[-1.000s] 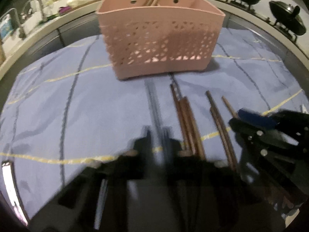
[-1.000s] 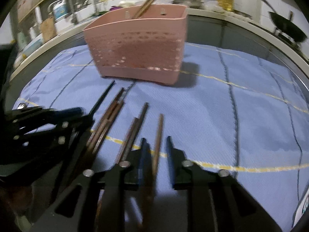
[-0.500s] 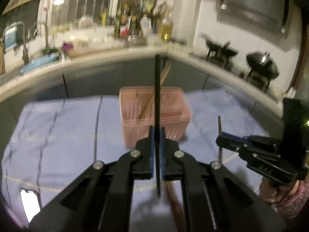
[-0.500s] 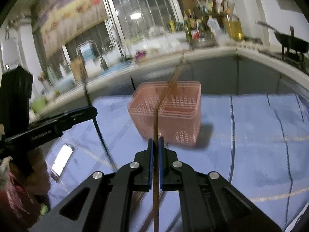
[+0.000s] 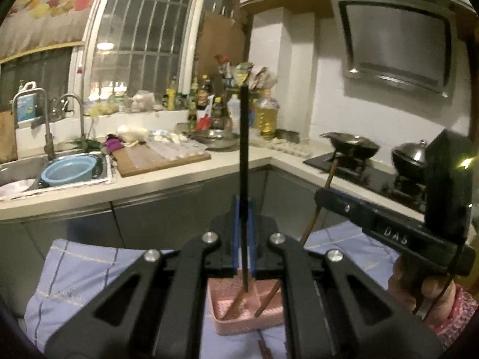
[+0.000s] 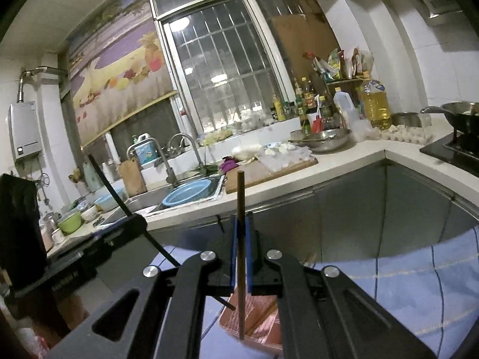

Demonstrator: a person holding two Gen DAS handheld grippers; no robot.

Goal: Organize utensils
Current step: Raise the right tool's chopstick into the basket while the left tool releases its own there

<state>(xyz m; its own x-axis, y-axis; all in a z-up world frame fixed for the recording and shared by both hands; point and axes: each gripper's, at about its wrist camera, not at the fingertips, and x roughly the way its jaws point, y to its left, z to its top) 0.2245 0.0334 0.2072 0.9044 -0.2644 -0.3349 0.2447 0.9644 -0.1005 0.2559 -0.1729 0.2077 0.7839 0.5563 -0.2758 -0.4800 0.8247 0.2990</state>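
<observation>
My left gripper (image 5: 244, 233) is shut on a black chopstick (image 5: 244, 149), held upright with its lower tip over the pink basket (image 5: 248, 314). My right gripper (image 6: 241, 254) is shut on a brown chopstick (image 6: 240, 209), also upright, with its lower end over the pink basket (image 6: 257, 320). Brown chopsticks (image 5: 236, 305) lean inside the basket. The right gripper (image 5: 323, 197) shows at the right of the left wrist view with its brown chopstick (image 5: 320, 206). The left gripper (image 6: 136, 224) shows at the left of the right wrist view with the black chopstick (image 6: 119, 200).
The basket stands on a blue checked cloth (image 5: 83, 272) over the table. Behind is a kitchen counter (image 5: 167, 176) with a sink (image 5: 69, 170), a cutting board (image 5: 161, 155), bottles (image 5: 266, 113) and a stove with woks (image 5: 353, 146). Another brown chopstick (image 5: 263, 347) lies on the cloth.
Both grippers have risen high and tilted up with their chopsticks, from near the cloth to above the basket. The basket now sits low, under the fingers, in both views.
</observation>
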